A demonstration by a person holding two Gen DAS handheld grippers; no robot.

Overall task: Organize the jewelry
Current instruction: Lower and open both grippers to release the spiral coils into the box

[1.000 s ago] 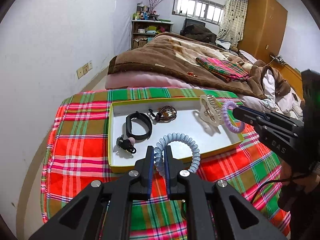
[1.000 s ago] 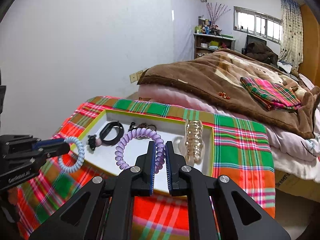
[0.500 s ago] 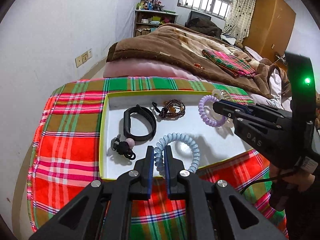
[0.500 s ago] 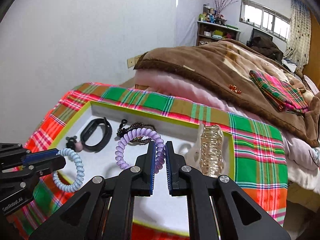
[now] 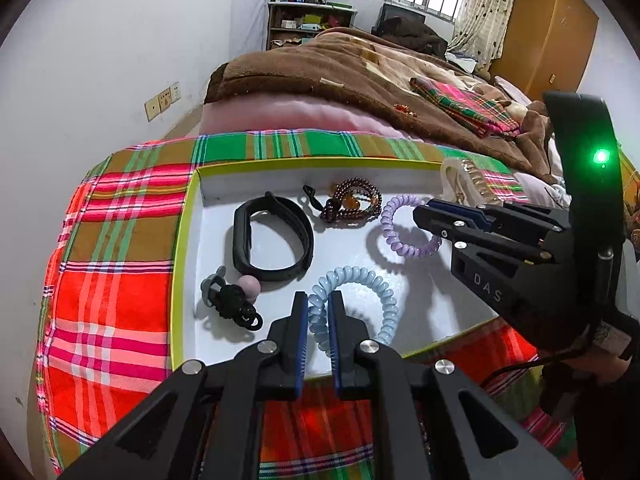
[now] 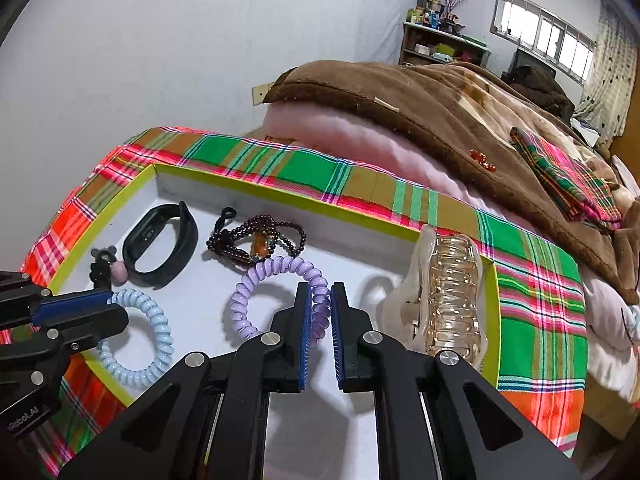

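A shallow white tray (image 5: 188, 216) with a yellow-green rim is seen lying on a plaid cloth (image 5: 120, 264) of red, green and brown. A brown blanket (image 5: 340, 68) is spread on the bed behind it.

In the left wrist view, the blue spiral hair tie (image 5: 376, 288) is pinched between the 2 fingers of the left gripper (image 5: 319, 300); its loop is held over the near part of the tray floor, toward 1 o'clock from the fingertips. Whether it touches the floor cannot be told.

The purple spiral hair tie (image 6: 256, 280) is clamped the same way by the right gripper (image 6: 319, 292), the coil being squeezed between the blue pads. In the right wrist view its loop extends toward 10 o'clock from the fingertips, above the middle of the tray.

4 other pieces are found in the tray. A black wristband (image 5: 272, 240) lies at 11 o'clock from the left gripper, with a small black and grey hair tie with a pink bead (image 5: 232, 300) just beside it at 9 o'clock. A dark beaded bracelet (image 5: 352, 200) rests near the far wall, at 12 o'clock. A clear amber hair claw (image 6: 452, 292) stands against the tray's right end, at 2 o'clock from the right gripper.
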